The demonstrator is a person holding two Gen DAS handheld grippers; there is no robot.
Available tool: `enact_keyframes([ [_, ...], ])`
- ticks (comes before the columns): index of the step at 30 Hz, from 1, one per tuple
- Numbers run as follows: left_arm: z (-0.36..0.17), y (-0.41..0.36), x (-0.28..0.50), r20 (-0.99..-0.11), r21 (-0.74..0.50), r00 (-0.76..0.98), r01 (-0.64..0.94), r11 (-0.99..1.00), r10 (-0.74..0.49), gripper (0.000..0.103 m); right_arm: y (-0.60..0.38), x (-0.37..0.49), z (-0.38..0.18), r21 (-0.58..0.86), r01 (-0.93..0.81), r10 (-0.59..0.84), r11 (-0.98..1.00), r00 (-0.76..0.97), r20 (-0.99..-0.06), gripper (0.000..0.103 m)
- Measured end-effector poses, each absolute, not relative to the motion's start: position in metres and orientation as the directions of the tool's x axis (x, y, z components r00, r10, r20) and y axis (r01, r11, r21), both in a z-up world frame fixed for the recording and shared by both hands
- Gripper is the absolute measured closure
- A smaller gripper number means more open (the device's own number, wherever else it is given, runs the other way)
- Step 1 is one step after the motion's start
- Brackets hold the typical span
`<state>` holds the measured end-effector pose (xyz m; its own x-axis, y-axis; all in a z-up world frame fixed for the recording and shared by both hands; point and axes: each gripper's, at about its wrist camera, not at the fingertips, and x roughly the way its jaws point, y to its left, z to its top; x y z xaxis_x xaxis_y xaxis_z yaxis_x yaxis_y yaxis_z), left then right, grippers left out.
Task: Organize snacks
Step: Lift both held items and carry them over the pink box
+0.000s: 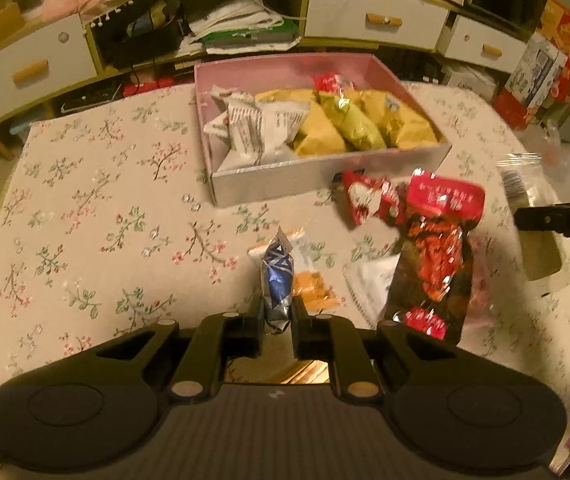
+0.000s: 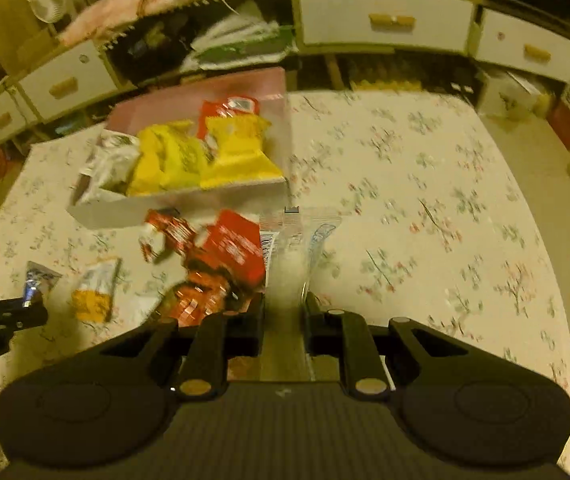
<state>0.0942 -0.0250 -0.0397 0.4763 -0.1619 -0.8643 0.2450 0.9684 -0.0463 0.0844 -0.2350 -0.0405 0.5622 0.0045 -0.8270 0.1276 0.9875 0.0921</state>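
Snacks lie on a round table (image 1: 85, 208) under a floral cloth, with white drawers (image 1: 25, 70) along the wall beyond; ahead of the left gripper (image 1: 277, 312) a pink box (image 1: 325, 178) holds about three yellow and several white packets. Left gripper pinches one blue foil packet (image 1: 277, 280); two red packs (image 1: 433, 248) lie to its right. Right gripper (image 2: 285, 308) clamps a clear packet (image 2: 291, 256), its print unreadable.

Both wrist views angled down, near, sharing pink box (image 1: 325, 176)

No legible text, print on the snack packets (image 1: 437, 248) blurred (barcodes unreadable too)
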Motion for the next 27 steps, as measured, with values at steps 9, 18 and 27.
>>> enact_keyframes([
  [9, -0.016, -0.033, 0.117, -0.821, -0.119, 0.529, 0.212, 0.970, -0.216, 0.087, -0.232, 0.114, -0.020, 0.099, 0.085, 0.021, 0.991, 0.640, -0.768, 0.087],
  [18, -0.008, -0.028, 0.172, -0.776, -0.188, 0.585, 0.146, 0.971, -0.238, 0.087, -0.246, 0.155, -0.025, 0.151, 0.103, 0.046, 0.983, 0.658, -0.752, 0.087],
  [27, -0.016, -0.036, 0.240, -0.725, -0.254, 0.628, 0.137, 0.957, -0.282, 0.087, -0.250, 0.205, -0.011, 0.253, 0.048, 0.143, 0.966, 0.719, -0.680, 0.087],
])
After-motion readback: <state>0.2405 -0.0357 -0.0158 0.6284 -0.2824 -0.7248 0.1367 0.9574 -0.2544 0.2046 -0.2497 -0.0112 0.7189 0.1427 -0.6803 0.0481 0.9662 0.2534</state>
